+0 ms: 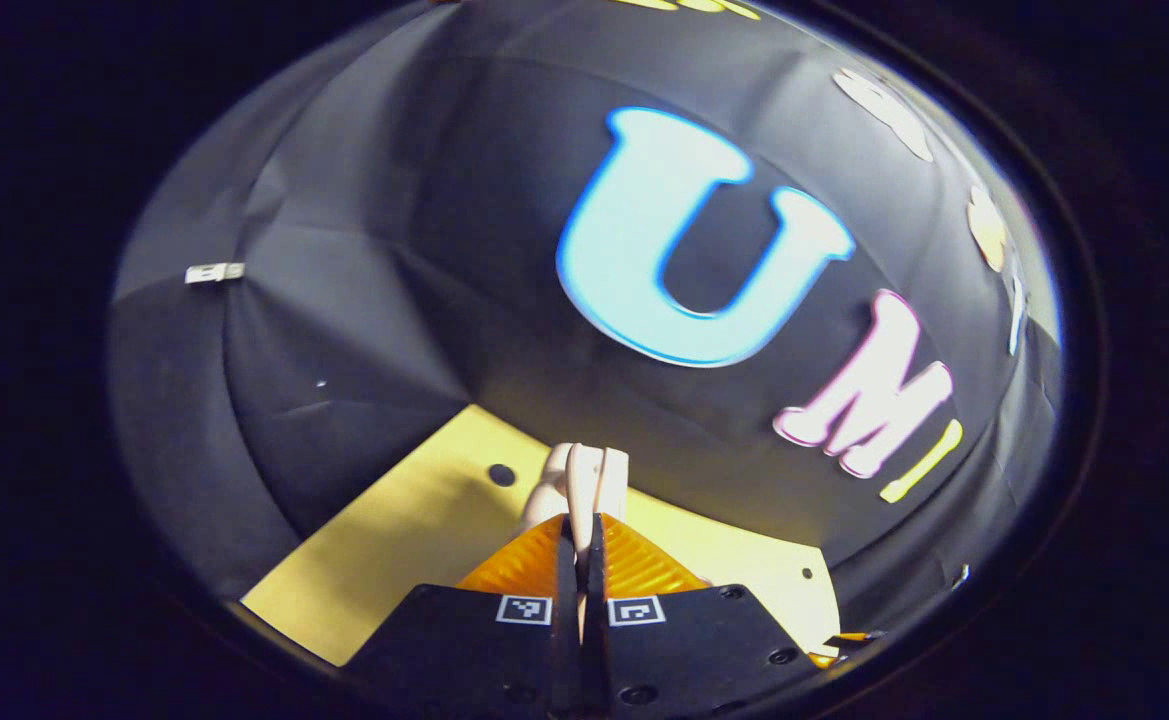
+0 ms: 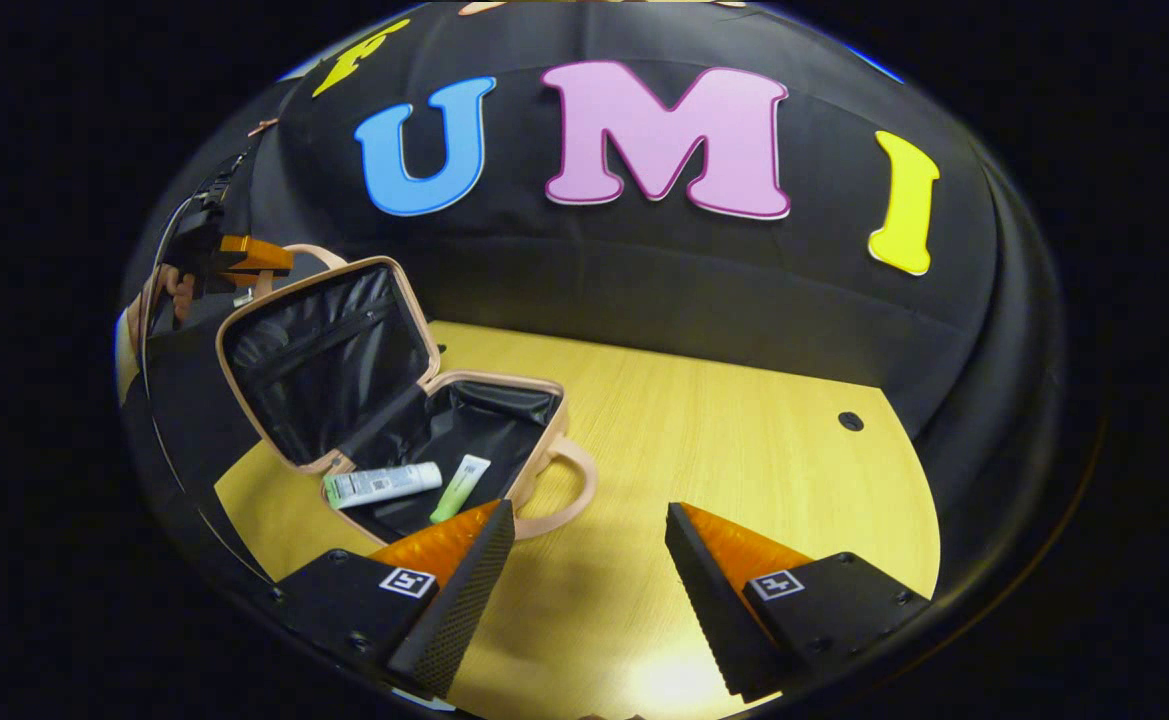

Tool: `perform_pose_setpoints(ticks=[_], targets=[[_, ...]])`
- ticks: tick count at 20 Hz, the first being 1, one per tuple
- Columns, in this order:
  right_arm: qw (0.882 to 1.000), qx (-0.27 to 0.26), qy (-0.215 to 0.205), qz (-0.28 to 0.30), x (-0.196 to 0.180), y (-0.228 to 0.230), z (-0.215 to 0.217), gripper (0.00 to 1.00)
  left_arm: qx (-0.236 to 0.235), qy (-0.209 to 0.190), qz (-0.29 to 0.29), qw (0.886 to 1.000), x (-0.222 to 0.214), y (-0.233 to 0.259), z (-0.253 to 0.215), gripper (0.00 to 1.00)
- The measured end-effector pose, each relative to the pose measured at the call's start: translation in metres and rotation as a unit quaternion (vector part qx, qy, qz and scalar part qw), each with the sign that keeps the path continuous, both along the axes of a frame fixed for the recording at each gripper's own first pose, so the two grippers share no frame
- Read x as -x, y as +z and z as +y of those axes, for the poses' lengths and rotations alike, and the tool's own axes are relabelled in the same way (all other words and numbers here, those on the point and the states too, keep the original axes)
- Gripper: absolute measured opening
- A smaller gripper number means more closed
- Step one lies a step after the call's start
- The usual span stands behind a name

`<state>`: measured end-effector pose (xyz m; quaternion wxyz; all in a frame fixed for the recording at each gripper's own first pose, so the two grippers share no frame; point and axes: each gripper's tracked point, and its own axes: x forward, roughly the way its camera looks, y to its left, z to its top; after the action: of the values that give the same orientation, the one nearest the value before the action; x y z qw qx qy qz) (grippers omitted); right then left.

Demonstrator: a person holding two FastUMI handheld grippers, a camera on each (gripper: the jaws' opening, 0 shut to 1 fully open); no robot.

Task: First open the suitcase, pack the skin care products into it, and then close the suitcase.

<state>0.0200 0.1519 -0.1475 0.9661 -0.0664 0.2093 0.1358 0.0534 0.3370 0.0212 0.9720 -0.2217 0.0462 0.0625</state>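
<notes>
Our left gripper (image 1: 578,545) pinches the lid handle (image 1: 577,480), prob. to swing it shut; case (image 2: 536,390) w/ two tubes (image 2: 382,484) sits at table's (image 2: 744,440) left edge; right gripper (image 2: 589,545) wide, idle.

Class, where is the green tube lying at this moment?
In the right gripper view, the green tube lies inside the open suitcase, lower left, just right of the white tube.
</notes>
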Motion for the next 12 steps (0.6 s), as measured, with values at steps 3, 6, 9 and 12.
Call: perform_pose_setpoints(ticks=[3,6,9,12], targets=[[1.0,-0.017,-0.008,-0.007,-0.006,0.013,-0.022,0.97,-0.01,-0.029,-0.016,0.999,-0.02,0.006,-0.085,0.06],[0.999,-0.032,-0.008,-0.008,-0.012,0.021,-0.043,0.96,0.0,-0.081,-0.016,0.997,-0.043,-0.023,-0.184,0.06],[0.999,-0.036,-0.004,-0.014,-0.018,0.024,-0.066,0.96,-0.009,-0.115,0.02,0.993,-0.073,-0.074,-0.25,0.06],[0.999,-0.034,0.003,-0.019,-0.022,0.024,-0.085,0.96,-0.06,-0.125,0.082,0.987,-0.099,-0.145,-0.293,0.06]])
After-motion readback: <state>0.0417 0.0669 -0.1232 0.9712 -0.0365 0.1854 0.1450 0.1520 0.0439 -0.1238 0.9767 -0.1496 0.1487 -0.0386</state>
